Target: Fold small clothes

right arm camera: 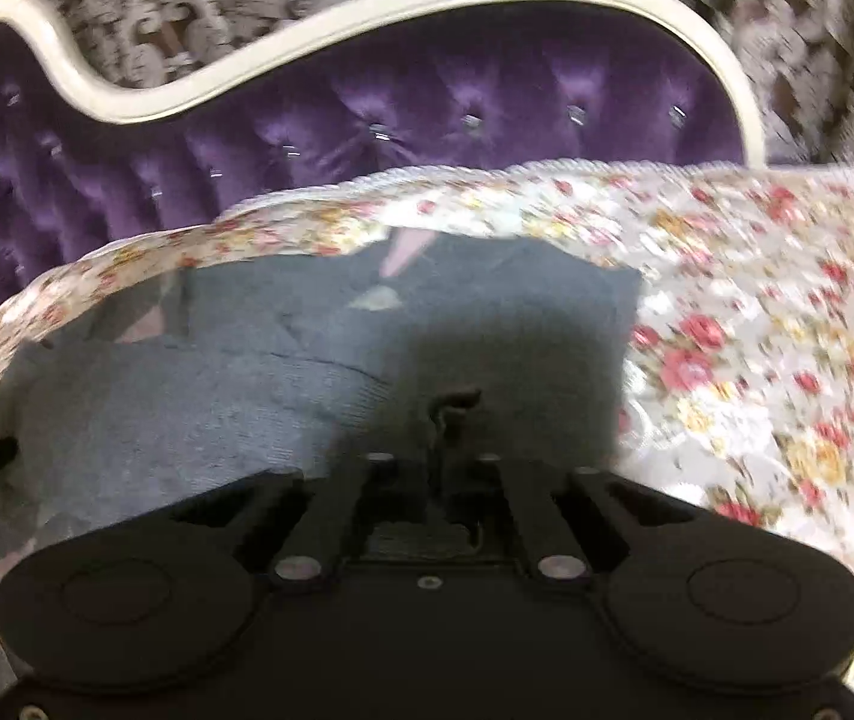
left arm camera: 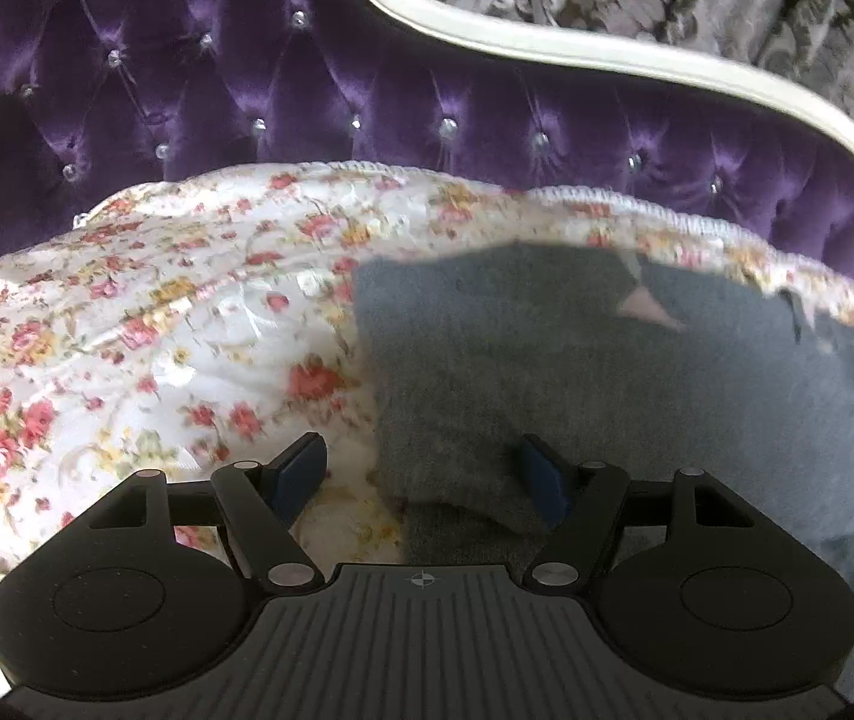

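Observation:
A grey knit garment (left arm camera: 607, 372) lies flat on a floral bedspread (left arm camera: 127, 330), with a pink patch (left arm camera: 643, 303) near its far edge. My left gripper (left arm camera: 421, 474) hovers open over the garment's near left corner. One blue pad (left arm camera: 301, 468) is above the bedspread and the other (left arm camera: 541, 480) is over the grey cloth. In the blurred right wrist view, the same garment (right arm camera: 217, 408) fills the middle. My right gripper (right arm camera: 448, 420) is shut, its fingers together on a small dark pucker of the grey cloth near the garment's right side.
A purple tufted headboard (left arm camera: 307, 90) with a cream frame (left arm camera: 547, 48) rises just behind the bedspread's corded edge; it shows again in the right wrist view (right arm camera: 427, 108). Patterned grey wall (right arm camera: 247, 12) lies beyond. Floral bedspread (right arm camera: 757, 330) stretches to the right of the garment.

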`<state>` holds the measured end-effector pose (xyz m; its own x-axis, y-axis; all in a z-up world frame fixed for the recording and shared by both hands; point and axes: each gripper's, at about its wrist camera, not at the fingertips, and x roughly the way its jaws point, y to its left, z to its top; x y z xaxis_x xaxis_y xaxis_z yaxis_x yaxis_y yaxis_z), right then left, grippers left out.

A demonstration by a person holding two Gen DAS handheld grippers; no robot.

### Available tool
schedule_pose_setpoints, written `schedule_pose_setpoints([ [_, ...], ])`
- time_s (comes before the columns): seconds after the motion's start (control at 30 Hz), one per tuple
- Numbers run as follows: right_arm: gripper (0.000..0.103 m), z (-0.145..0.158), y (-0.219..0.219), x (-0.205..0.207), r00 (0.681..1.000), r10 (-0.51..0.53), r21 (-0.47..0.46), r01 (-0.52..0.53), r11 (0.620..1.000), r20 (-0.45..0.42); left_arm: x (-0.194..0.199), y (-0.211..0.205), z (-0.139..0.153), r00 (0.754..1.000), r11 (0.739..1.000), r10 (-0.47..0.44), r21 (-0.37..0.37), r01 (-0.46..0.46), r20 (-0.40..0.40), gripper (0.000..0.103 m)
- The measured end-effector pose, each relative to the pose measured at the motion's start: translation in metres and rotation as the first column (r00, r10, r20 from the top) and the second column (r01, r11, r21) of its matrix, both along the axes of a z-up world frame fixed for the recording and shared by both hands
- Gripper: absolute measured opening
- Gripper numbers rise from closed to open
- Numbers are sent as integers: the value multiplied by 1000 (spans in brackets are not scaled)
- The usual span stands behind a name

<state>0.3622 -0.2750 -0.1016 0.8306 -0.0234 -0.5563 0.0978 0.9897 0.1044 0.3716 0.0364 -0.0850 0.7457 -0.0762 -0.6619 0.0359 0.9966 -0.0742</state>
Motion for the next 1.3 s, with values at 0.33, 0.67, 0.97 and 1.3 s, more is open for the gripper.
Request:
schedule_pose_setpoints([
  [0.33,15,-3,-30,17,996,-88,-15,88,996,-32,17,-5,-10,999,999,39,24,-38,-23,77],
  [0.67,83,-7,-39,-8,992,-128,-6,128,992,14,12,14,-5,997,996,-31,-84,25,-70,78],
  [0.97,95,21,-25,-84,994,-53,62,47,997,95,-67,22,19,992,991,-103,-94,96,-67,96],
  [1.3,103,12,11,-174,995,41,133,-52,990,88,-172,15,41,990,985,-139,-106,136,-18,98],
])
